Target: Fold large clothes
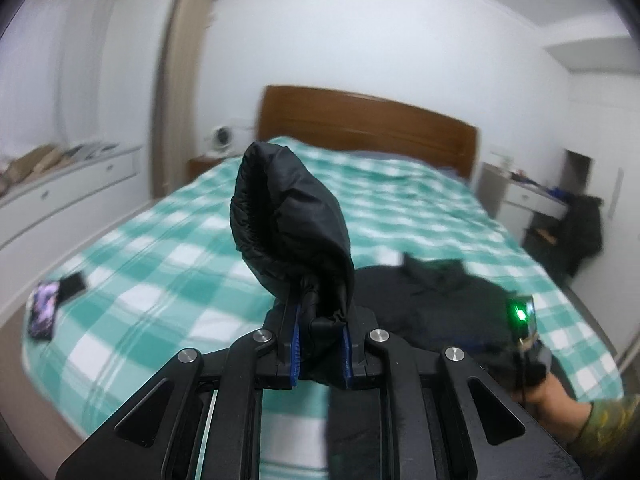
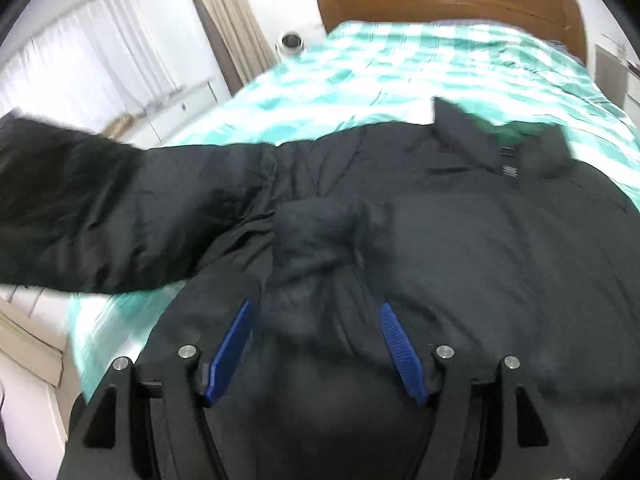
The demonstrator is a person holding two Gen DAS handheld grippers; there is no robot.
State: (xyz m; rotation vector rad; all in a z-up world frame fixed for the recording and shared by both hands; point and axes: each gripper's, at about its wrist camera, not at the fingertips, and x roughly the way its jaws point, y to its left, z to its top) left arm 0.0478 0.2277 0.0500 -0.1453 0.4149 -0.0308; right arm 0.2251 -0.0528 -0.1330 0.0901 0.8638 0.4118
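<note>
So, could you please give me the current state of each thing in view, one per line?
left gripper: shut on the sleeve cuff, held above the bed.
sleeve: lifted, its cuff standing up between the fingers.
right gripper: open, black fabric bunched between its fingers.
jacket: spread on the bed, collar toward the headboard.
bed: covered by a green checked sheet.
phone: lying flat on the bed.

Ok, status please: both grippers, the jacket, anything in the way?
Left gripper shut on sleeve, lifted. Right gripper open over jacket on bed. Phone far off, no obstacle.
</note>
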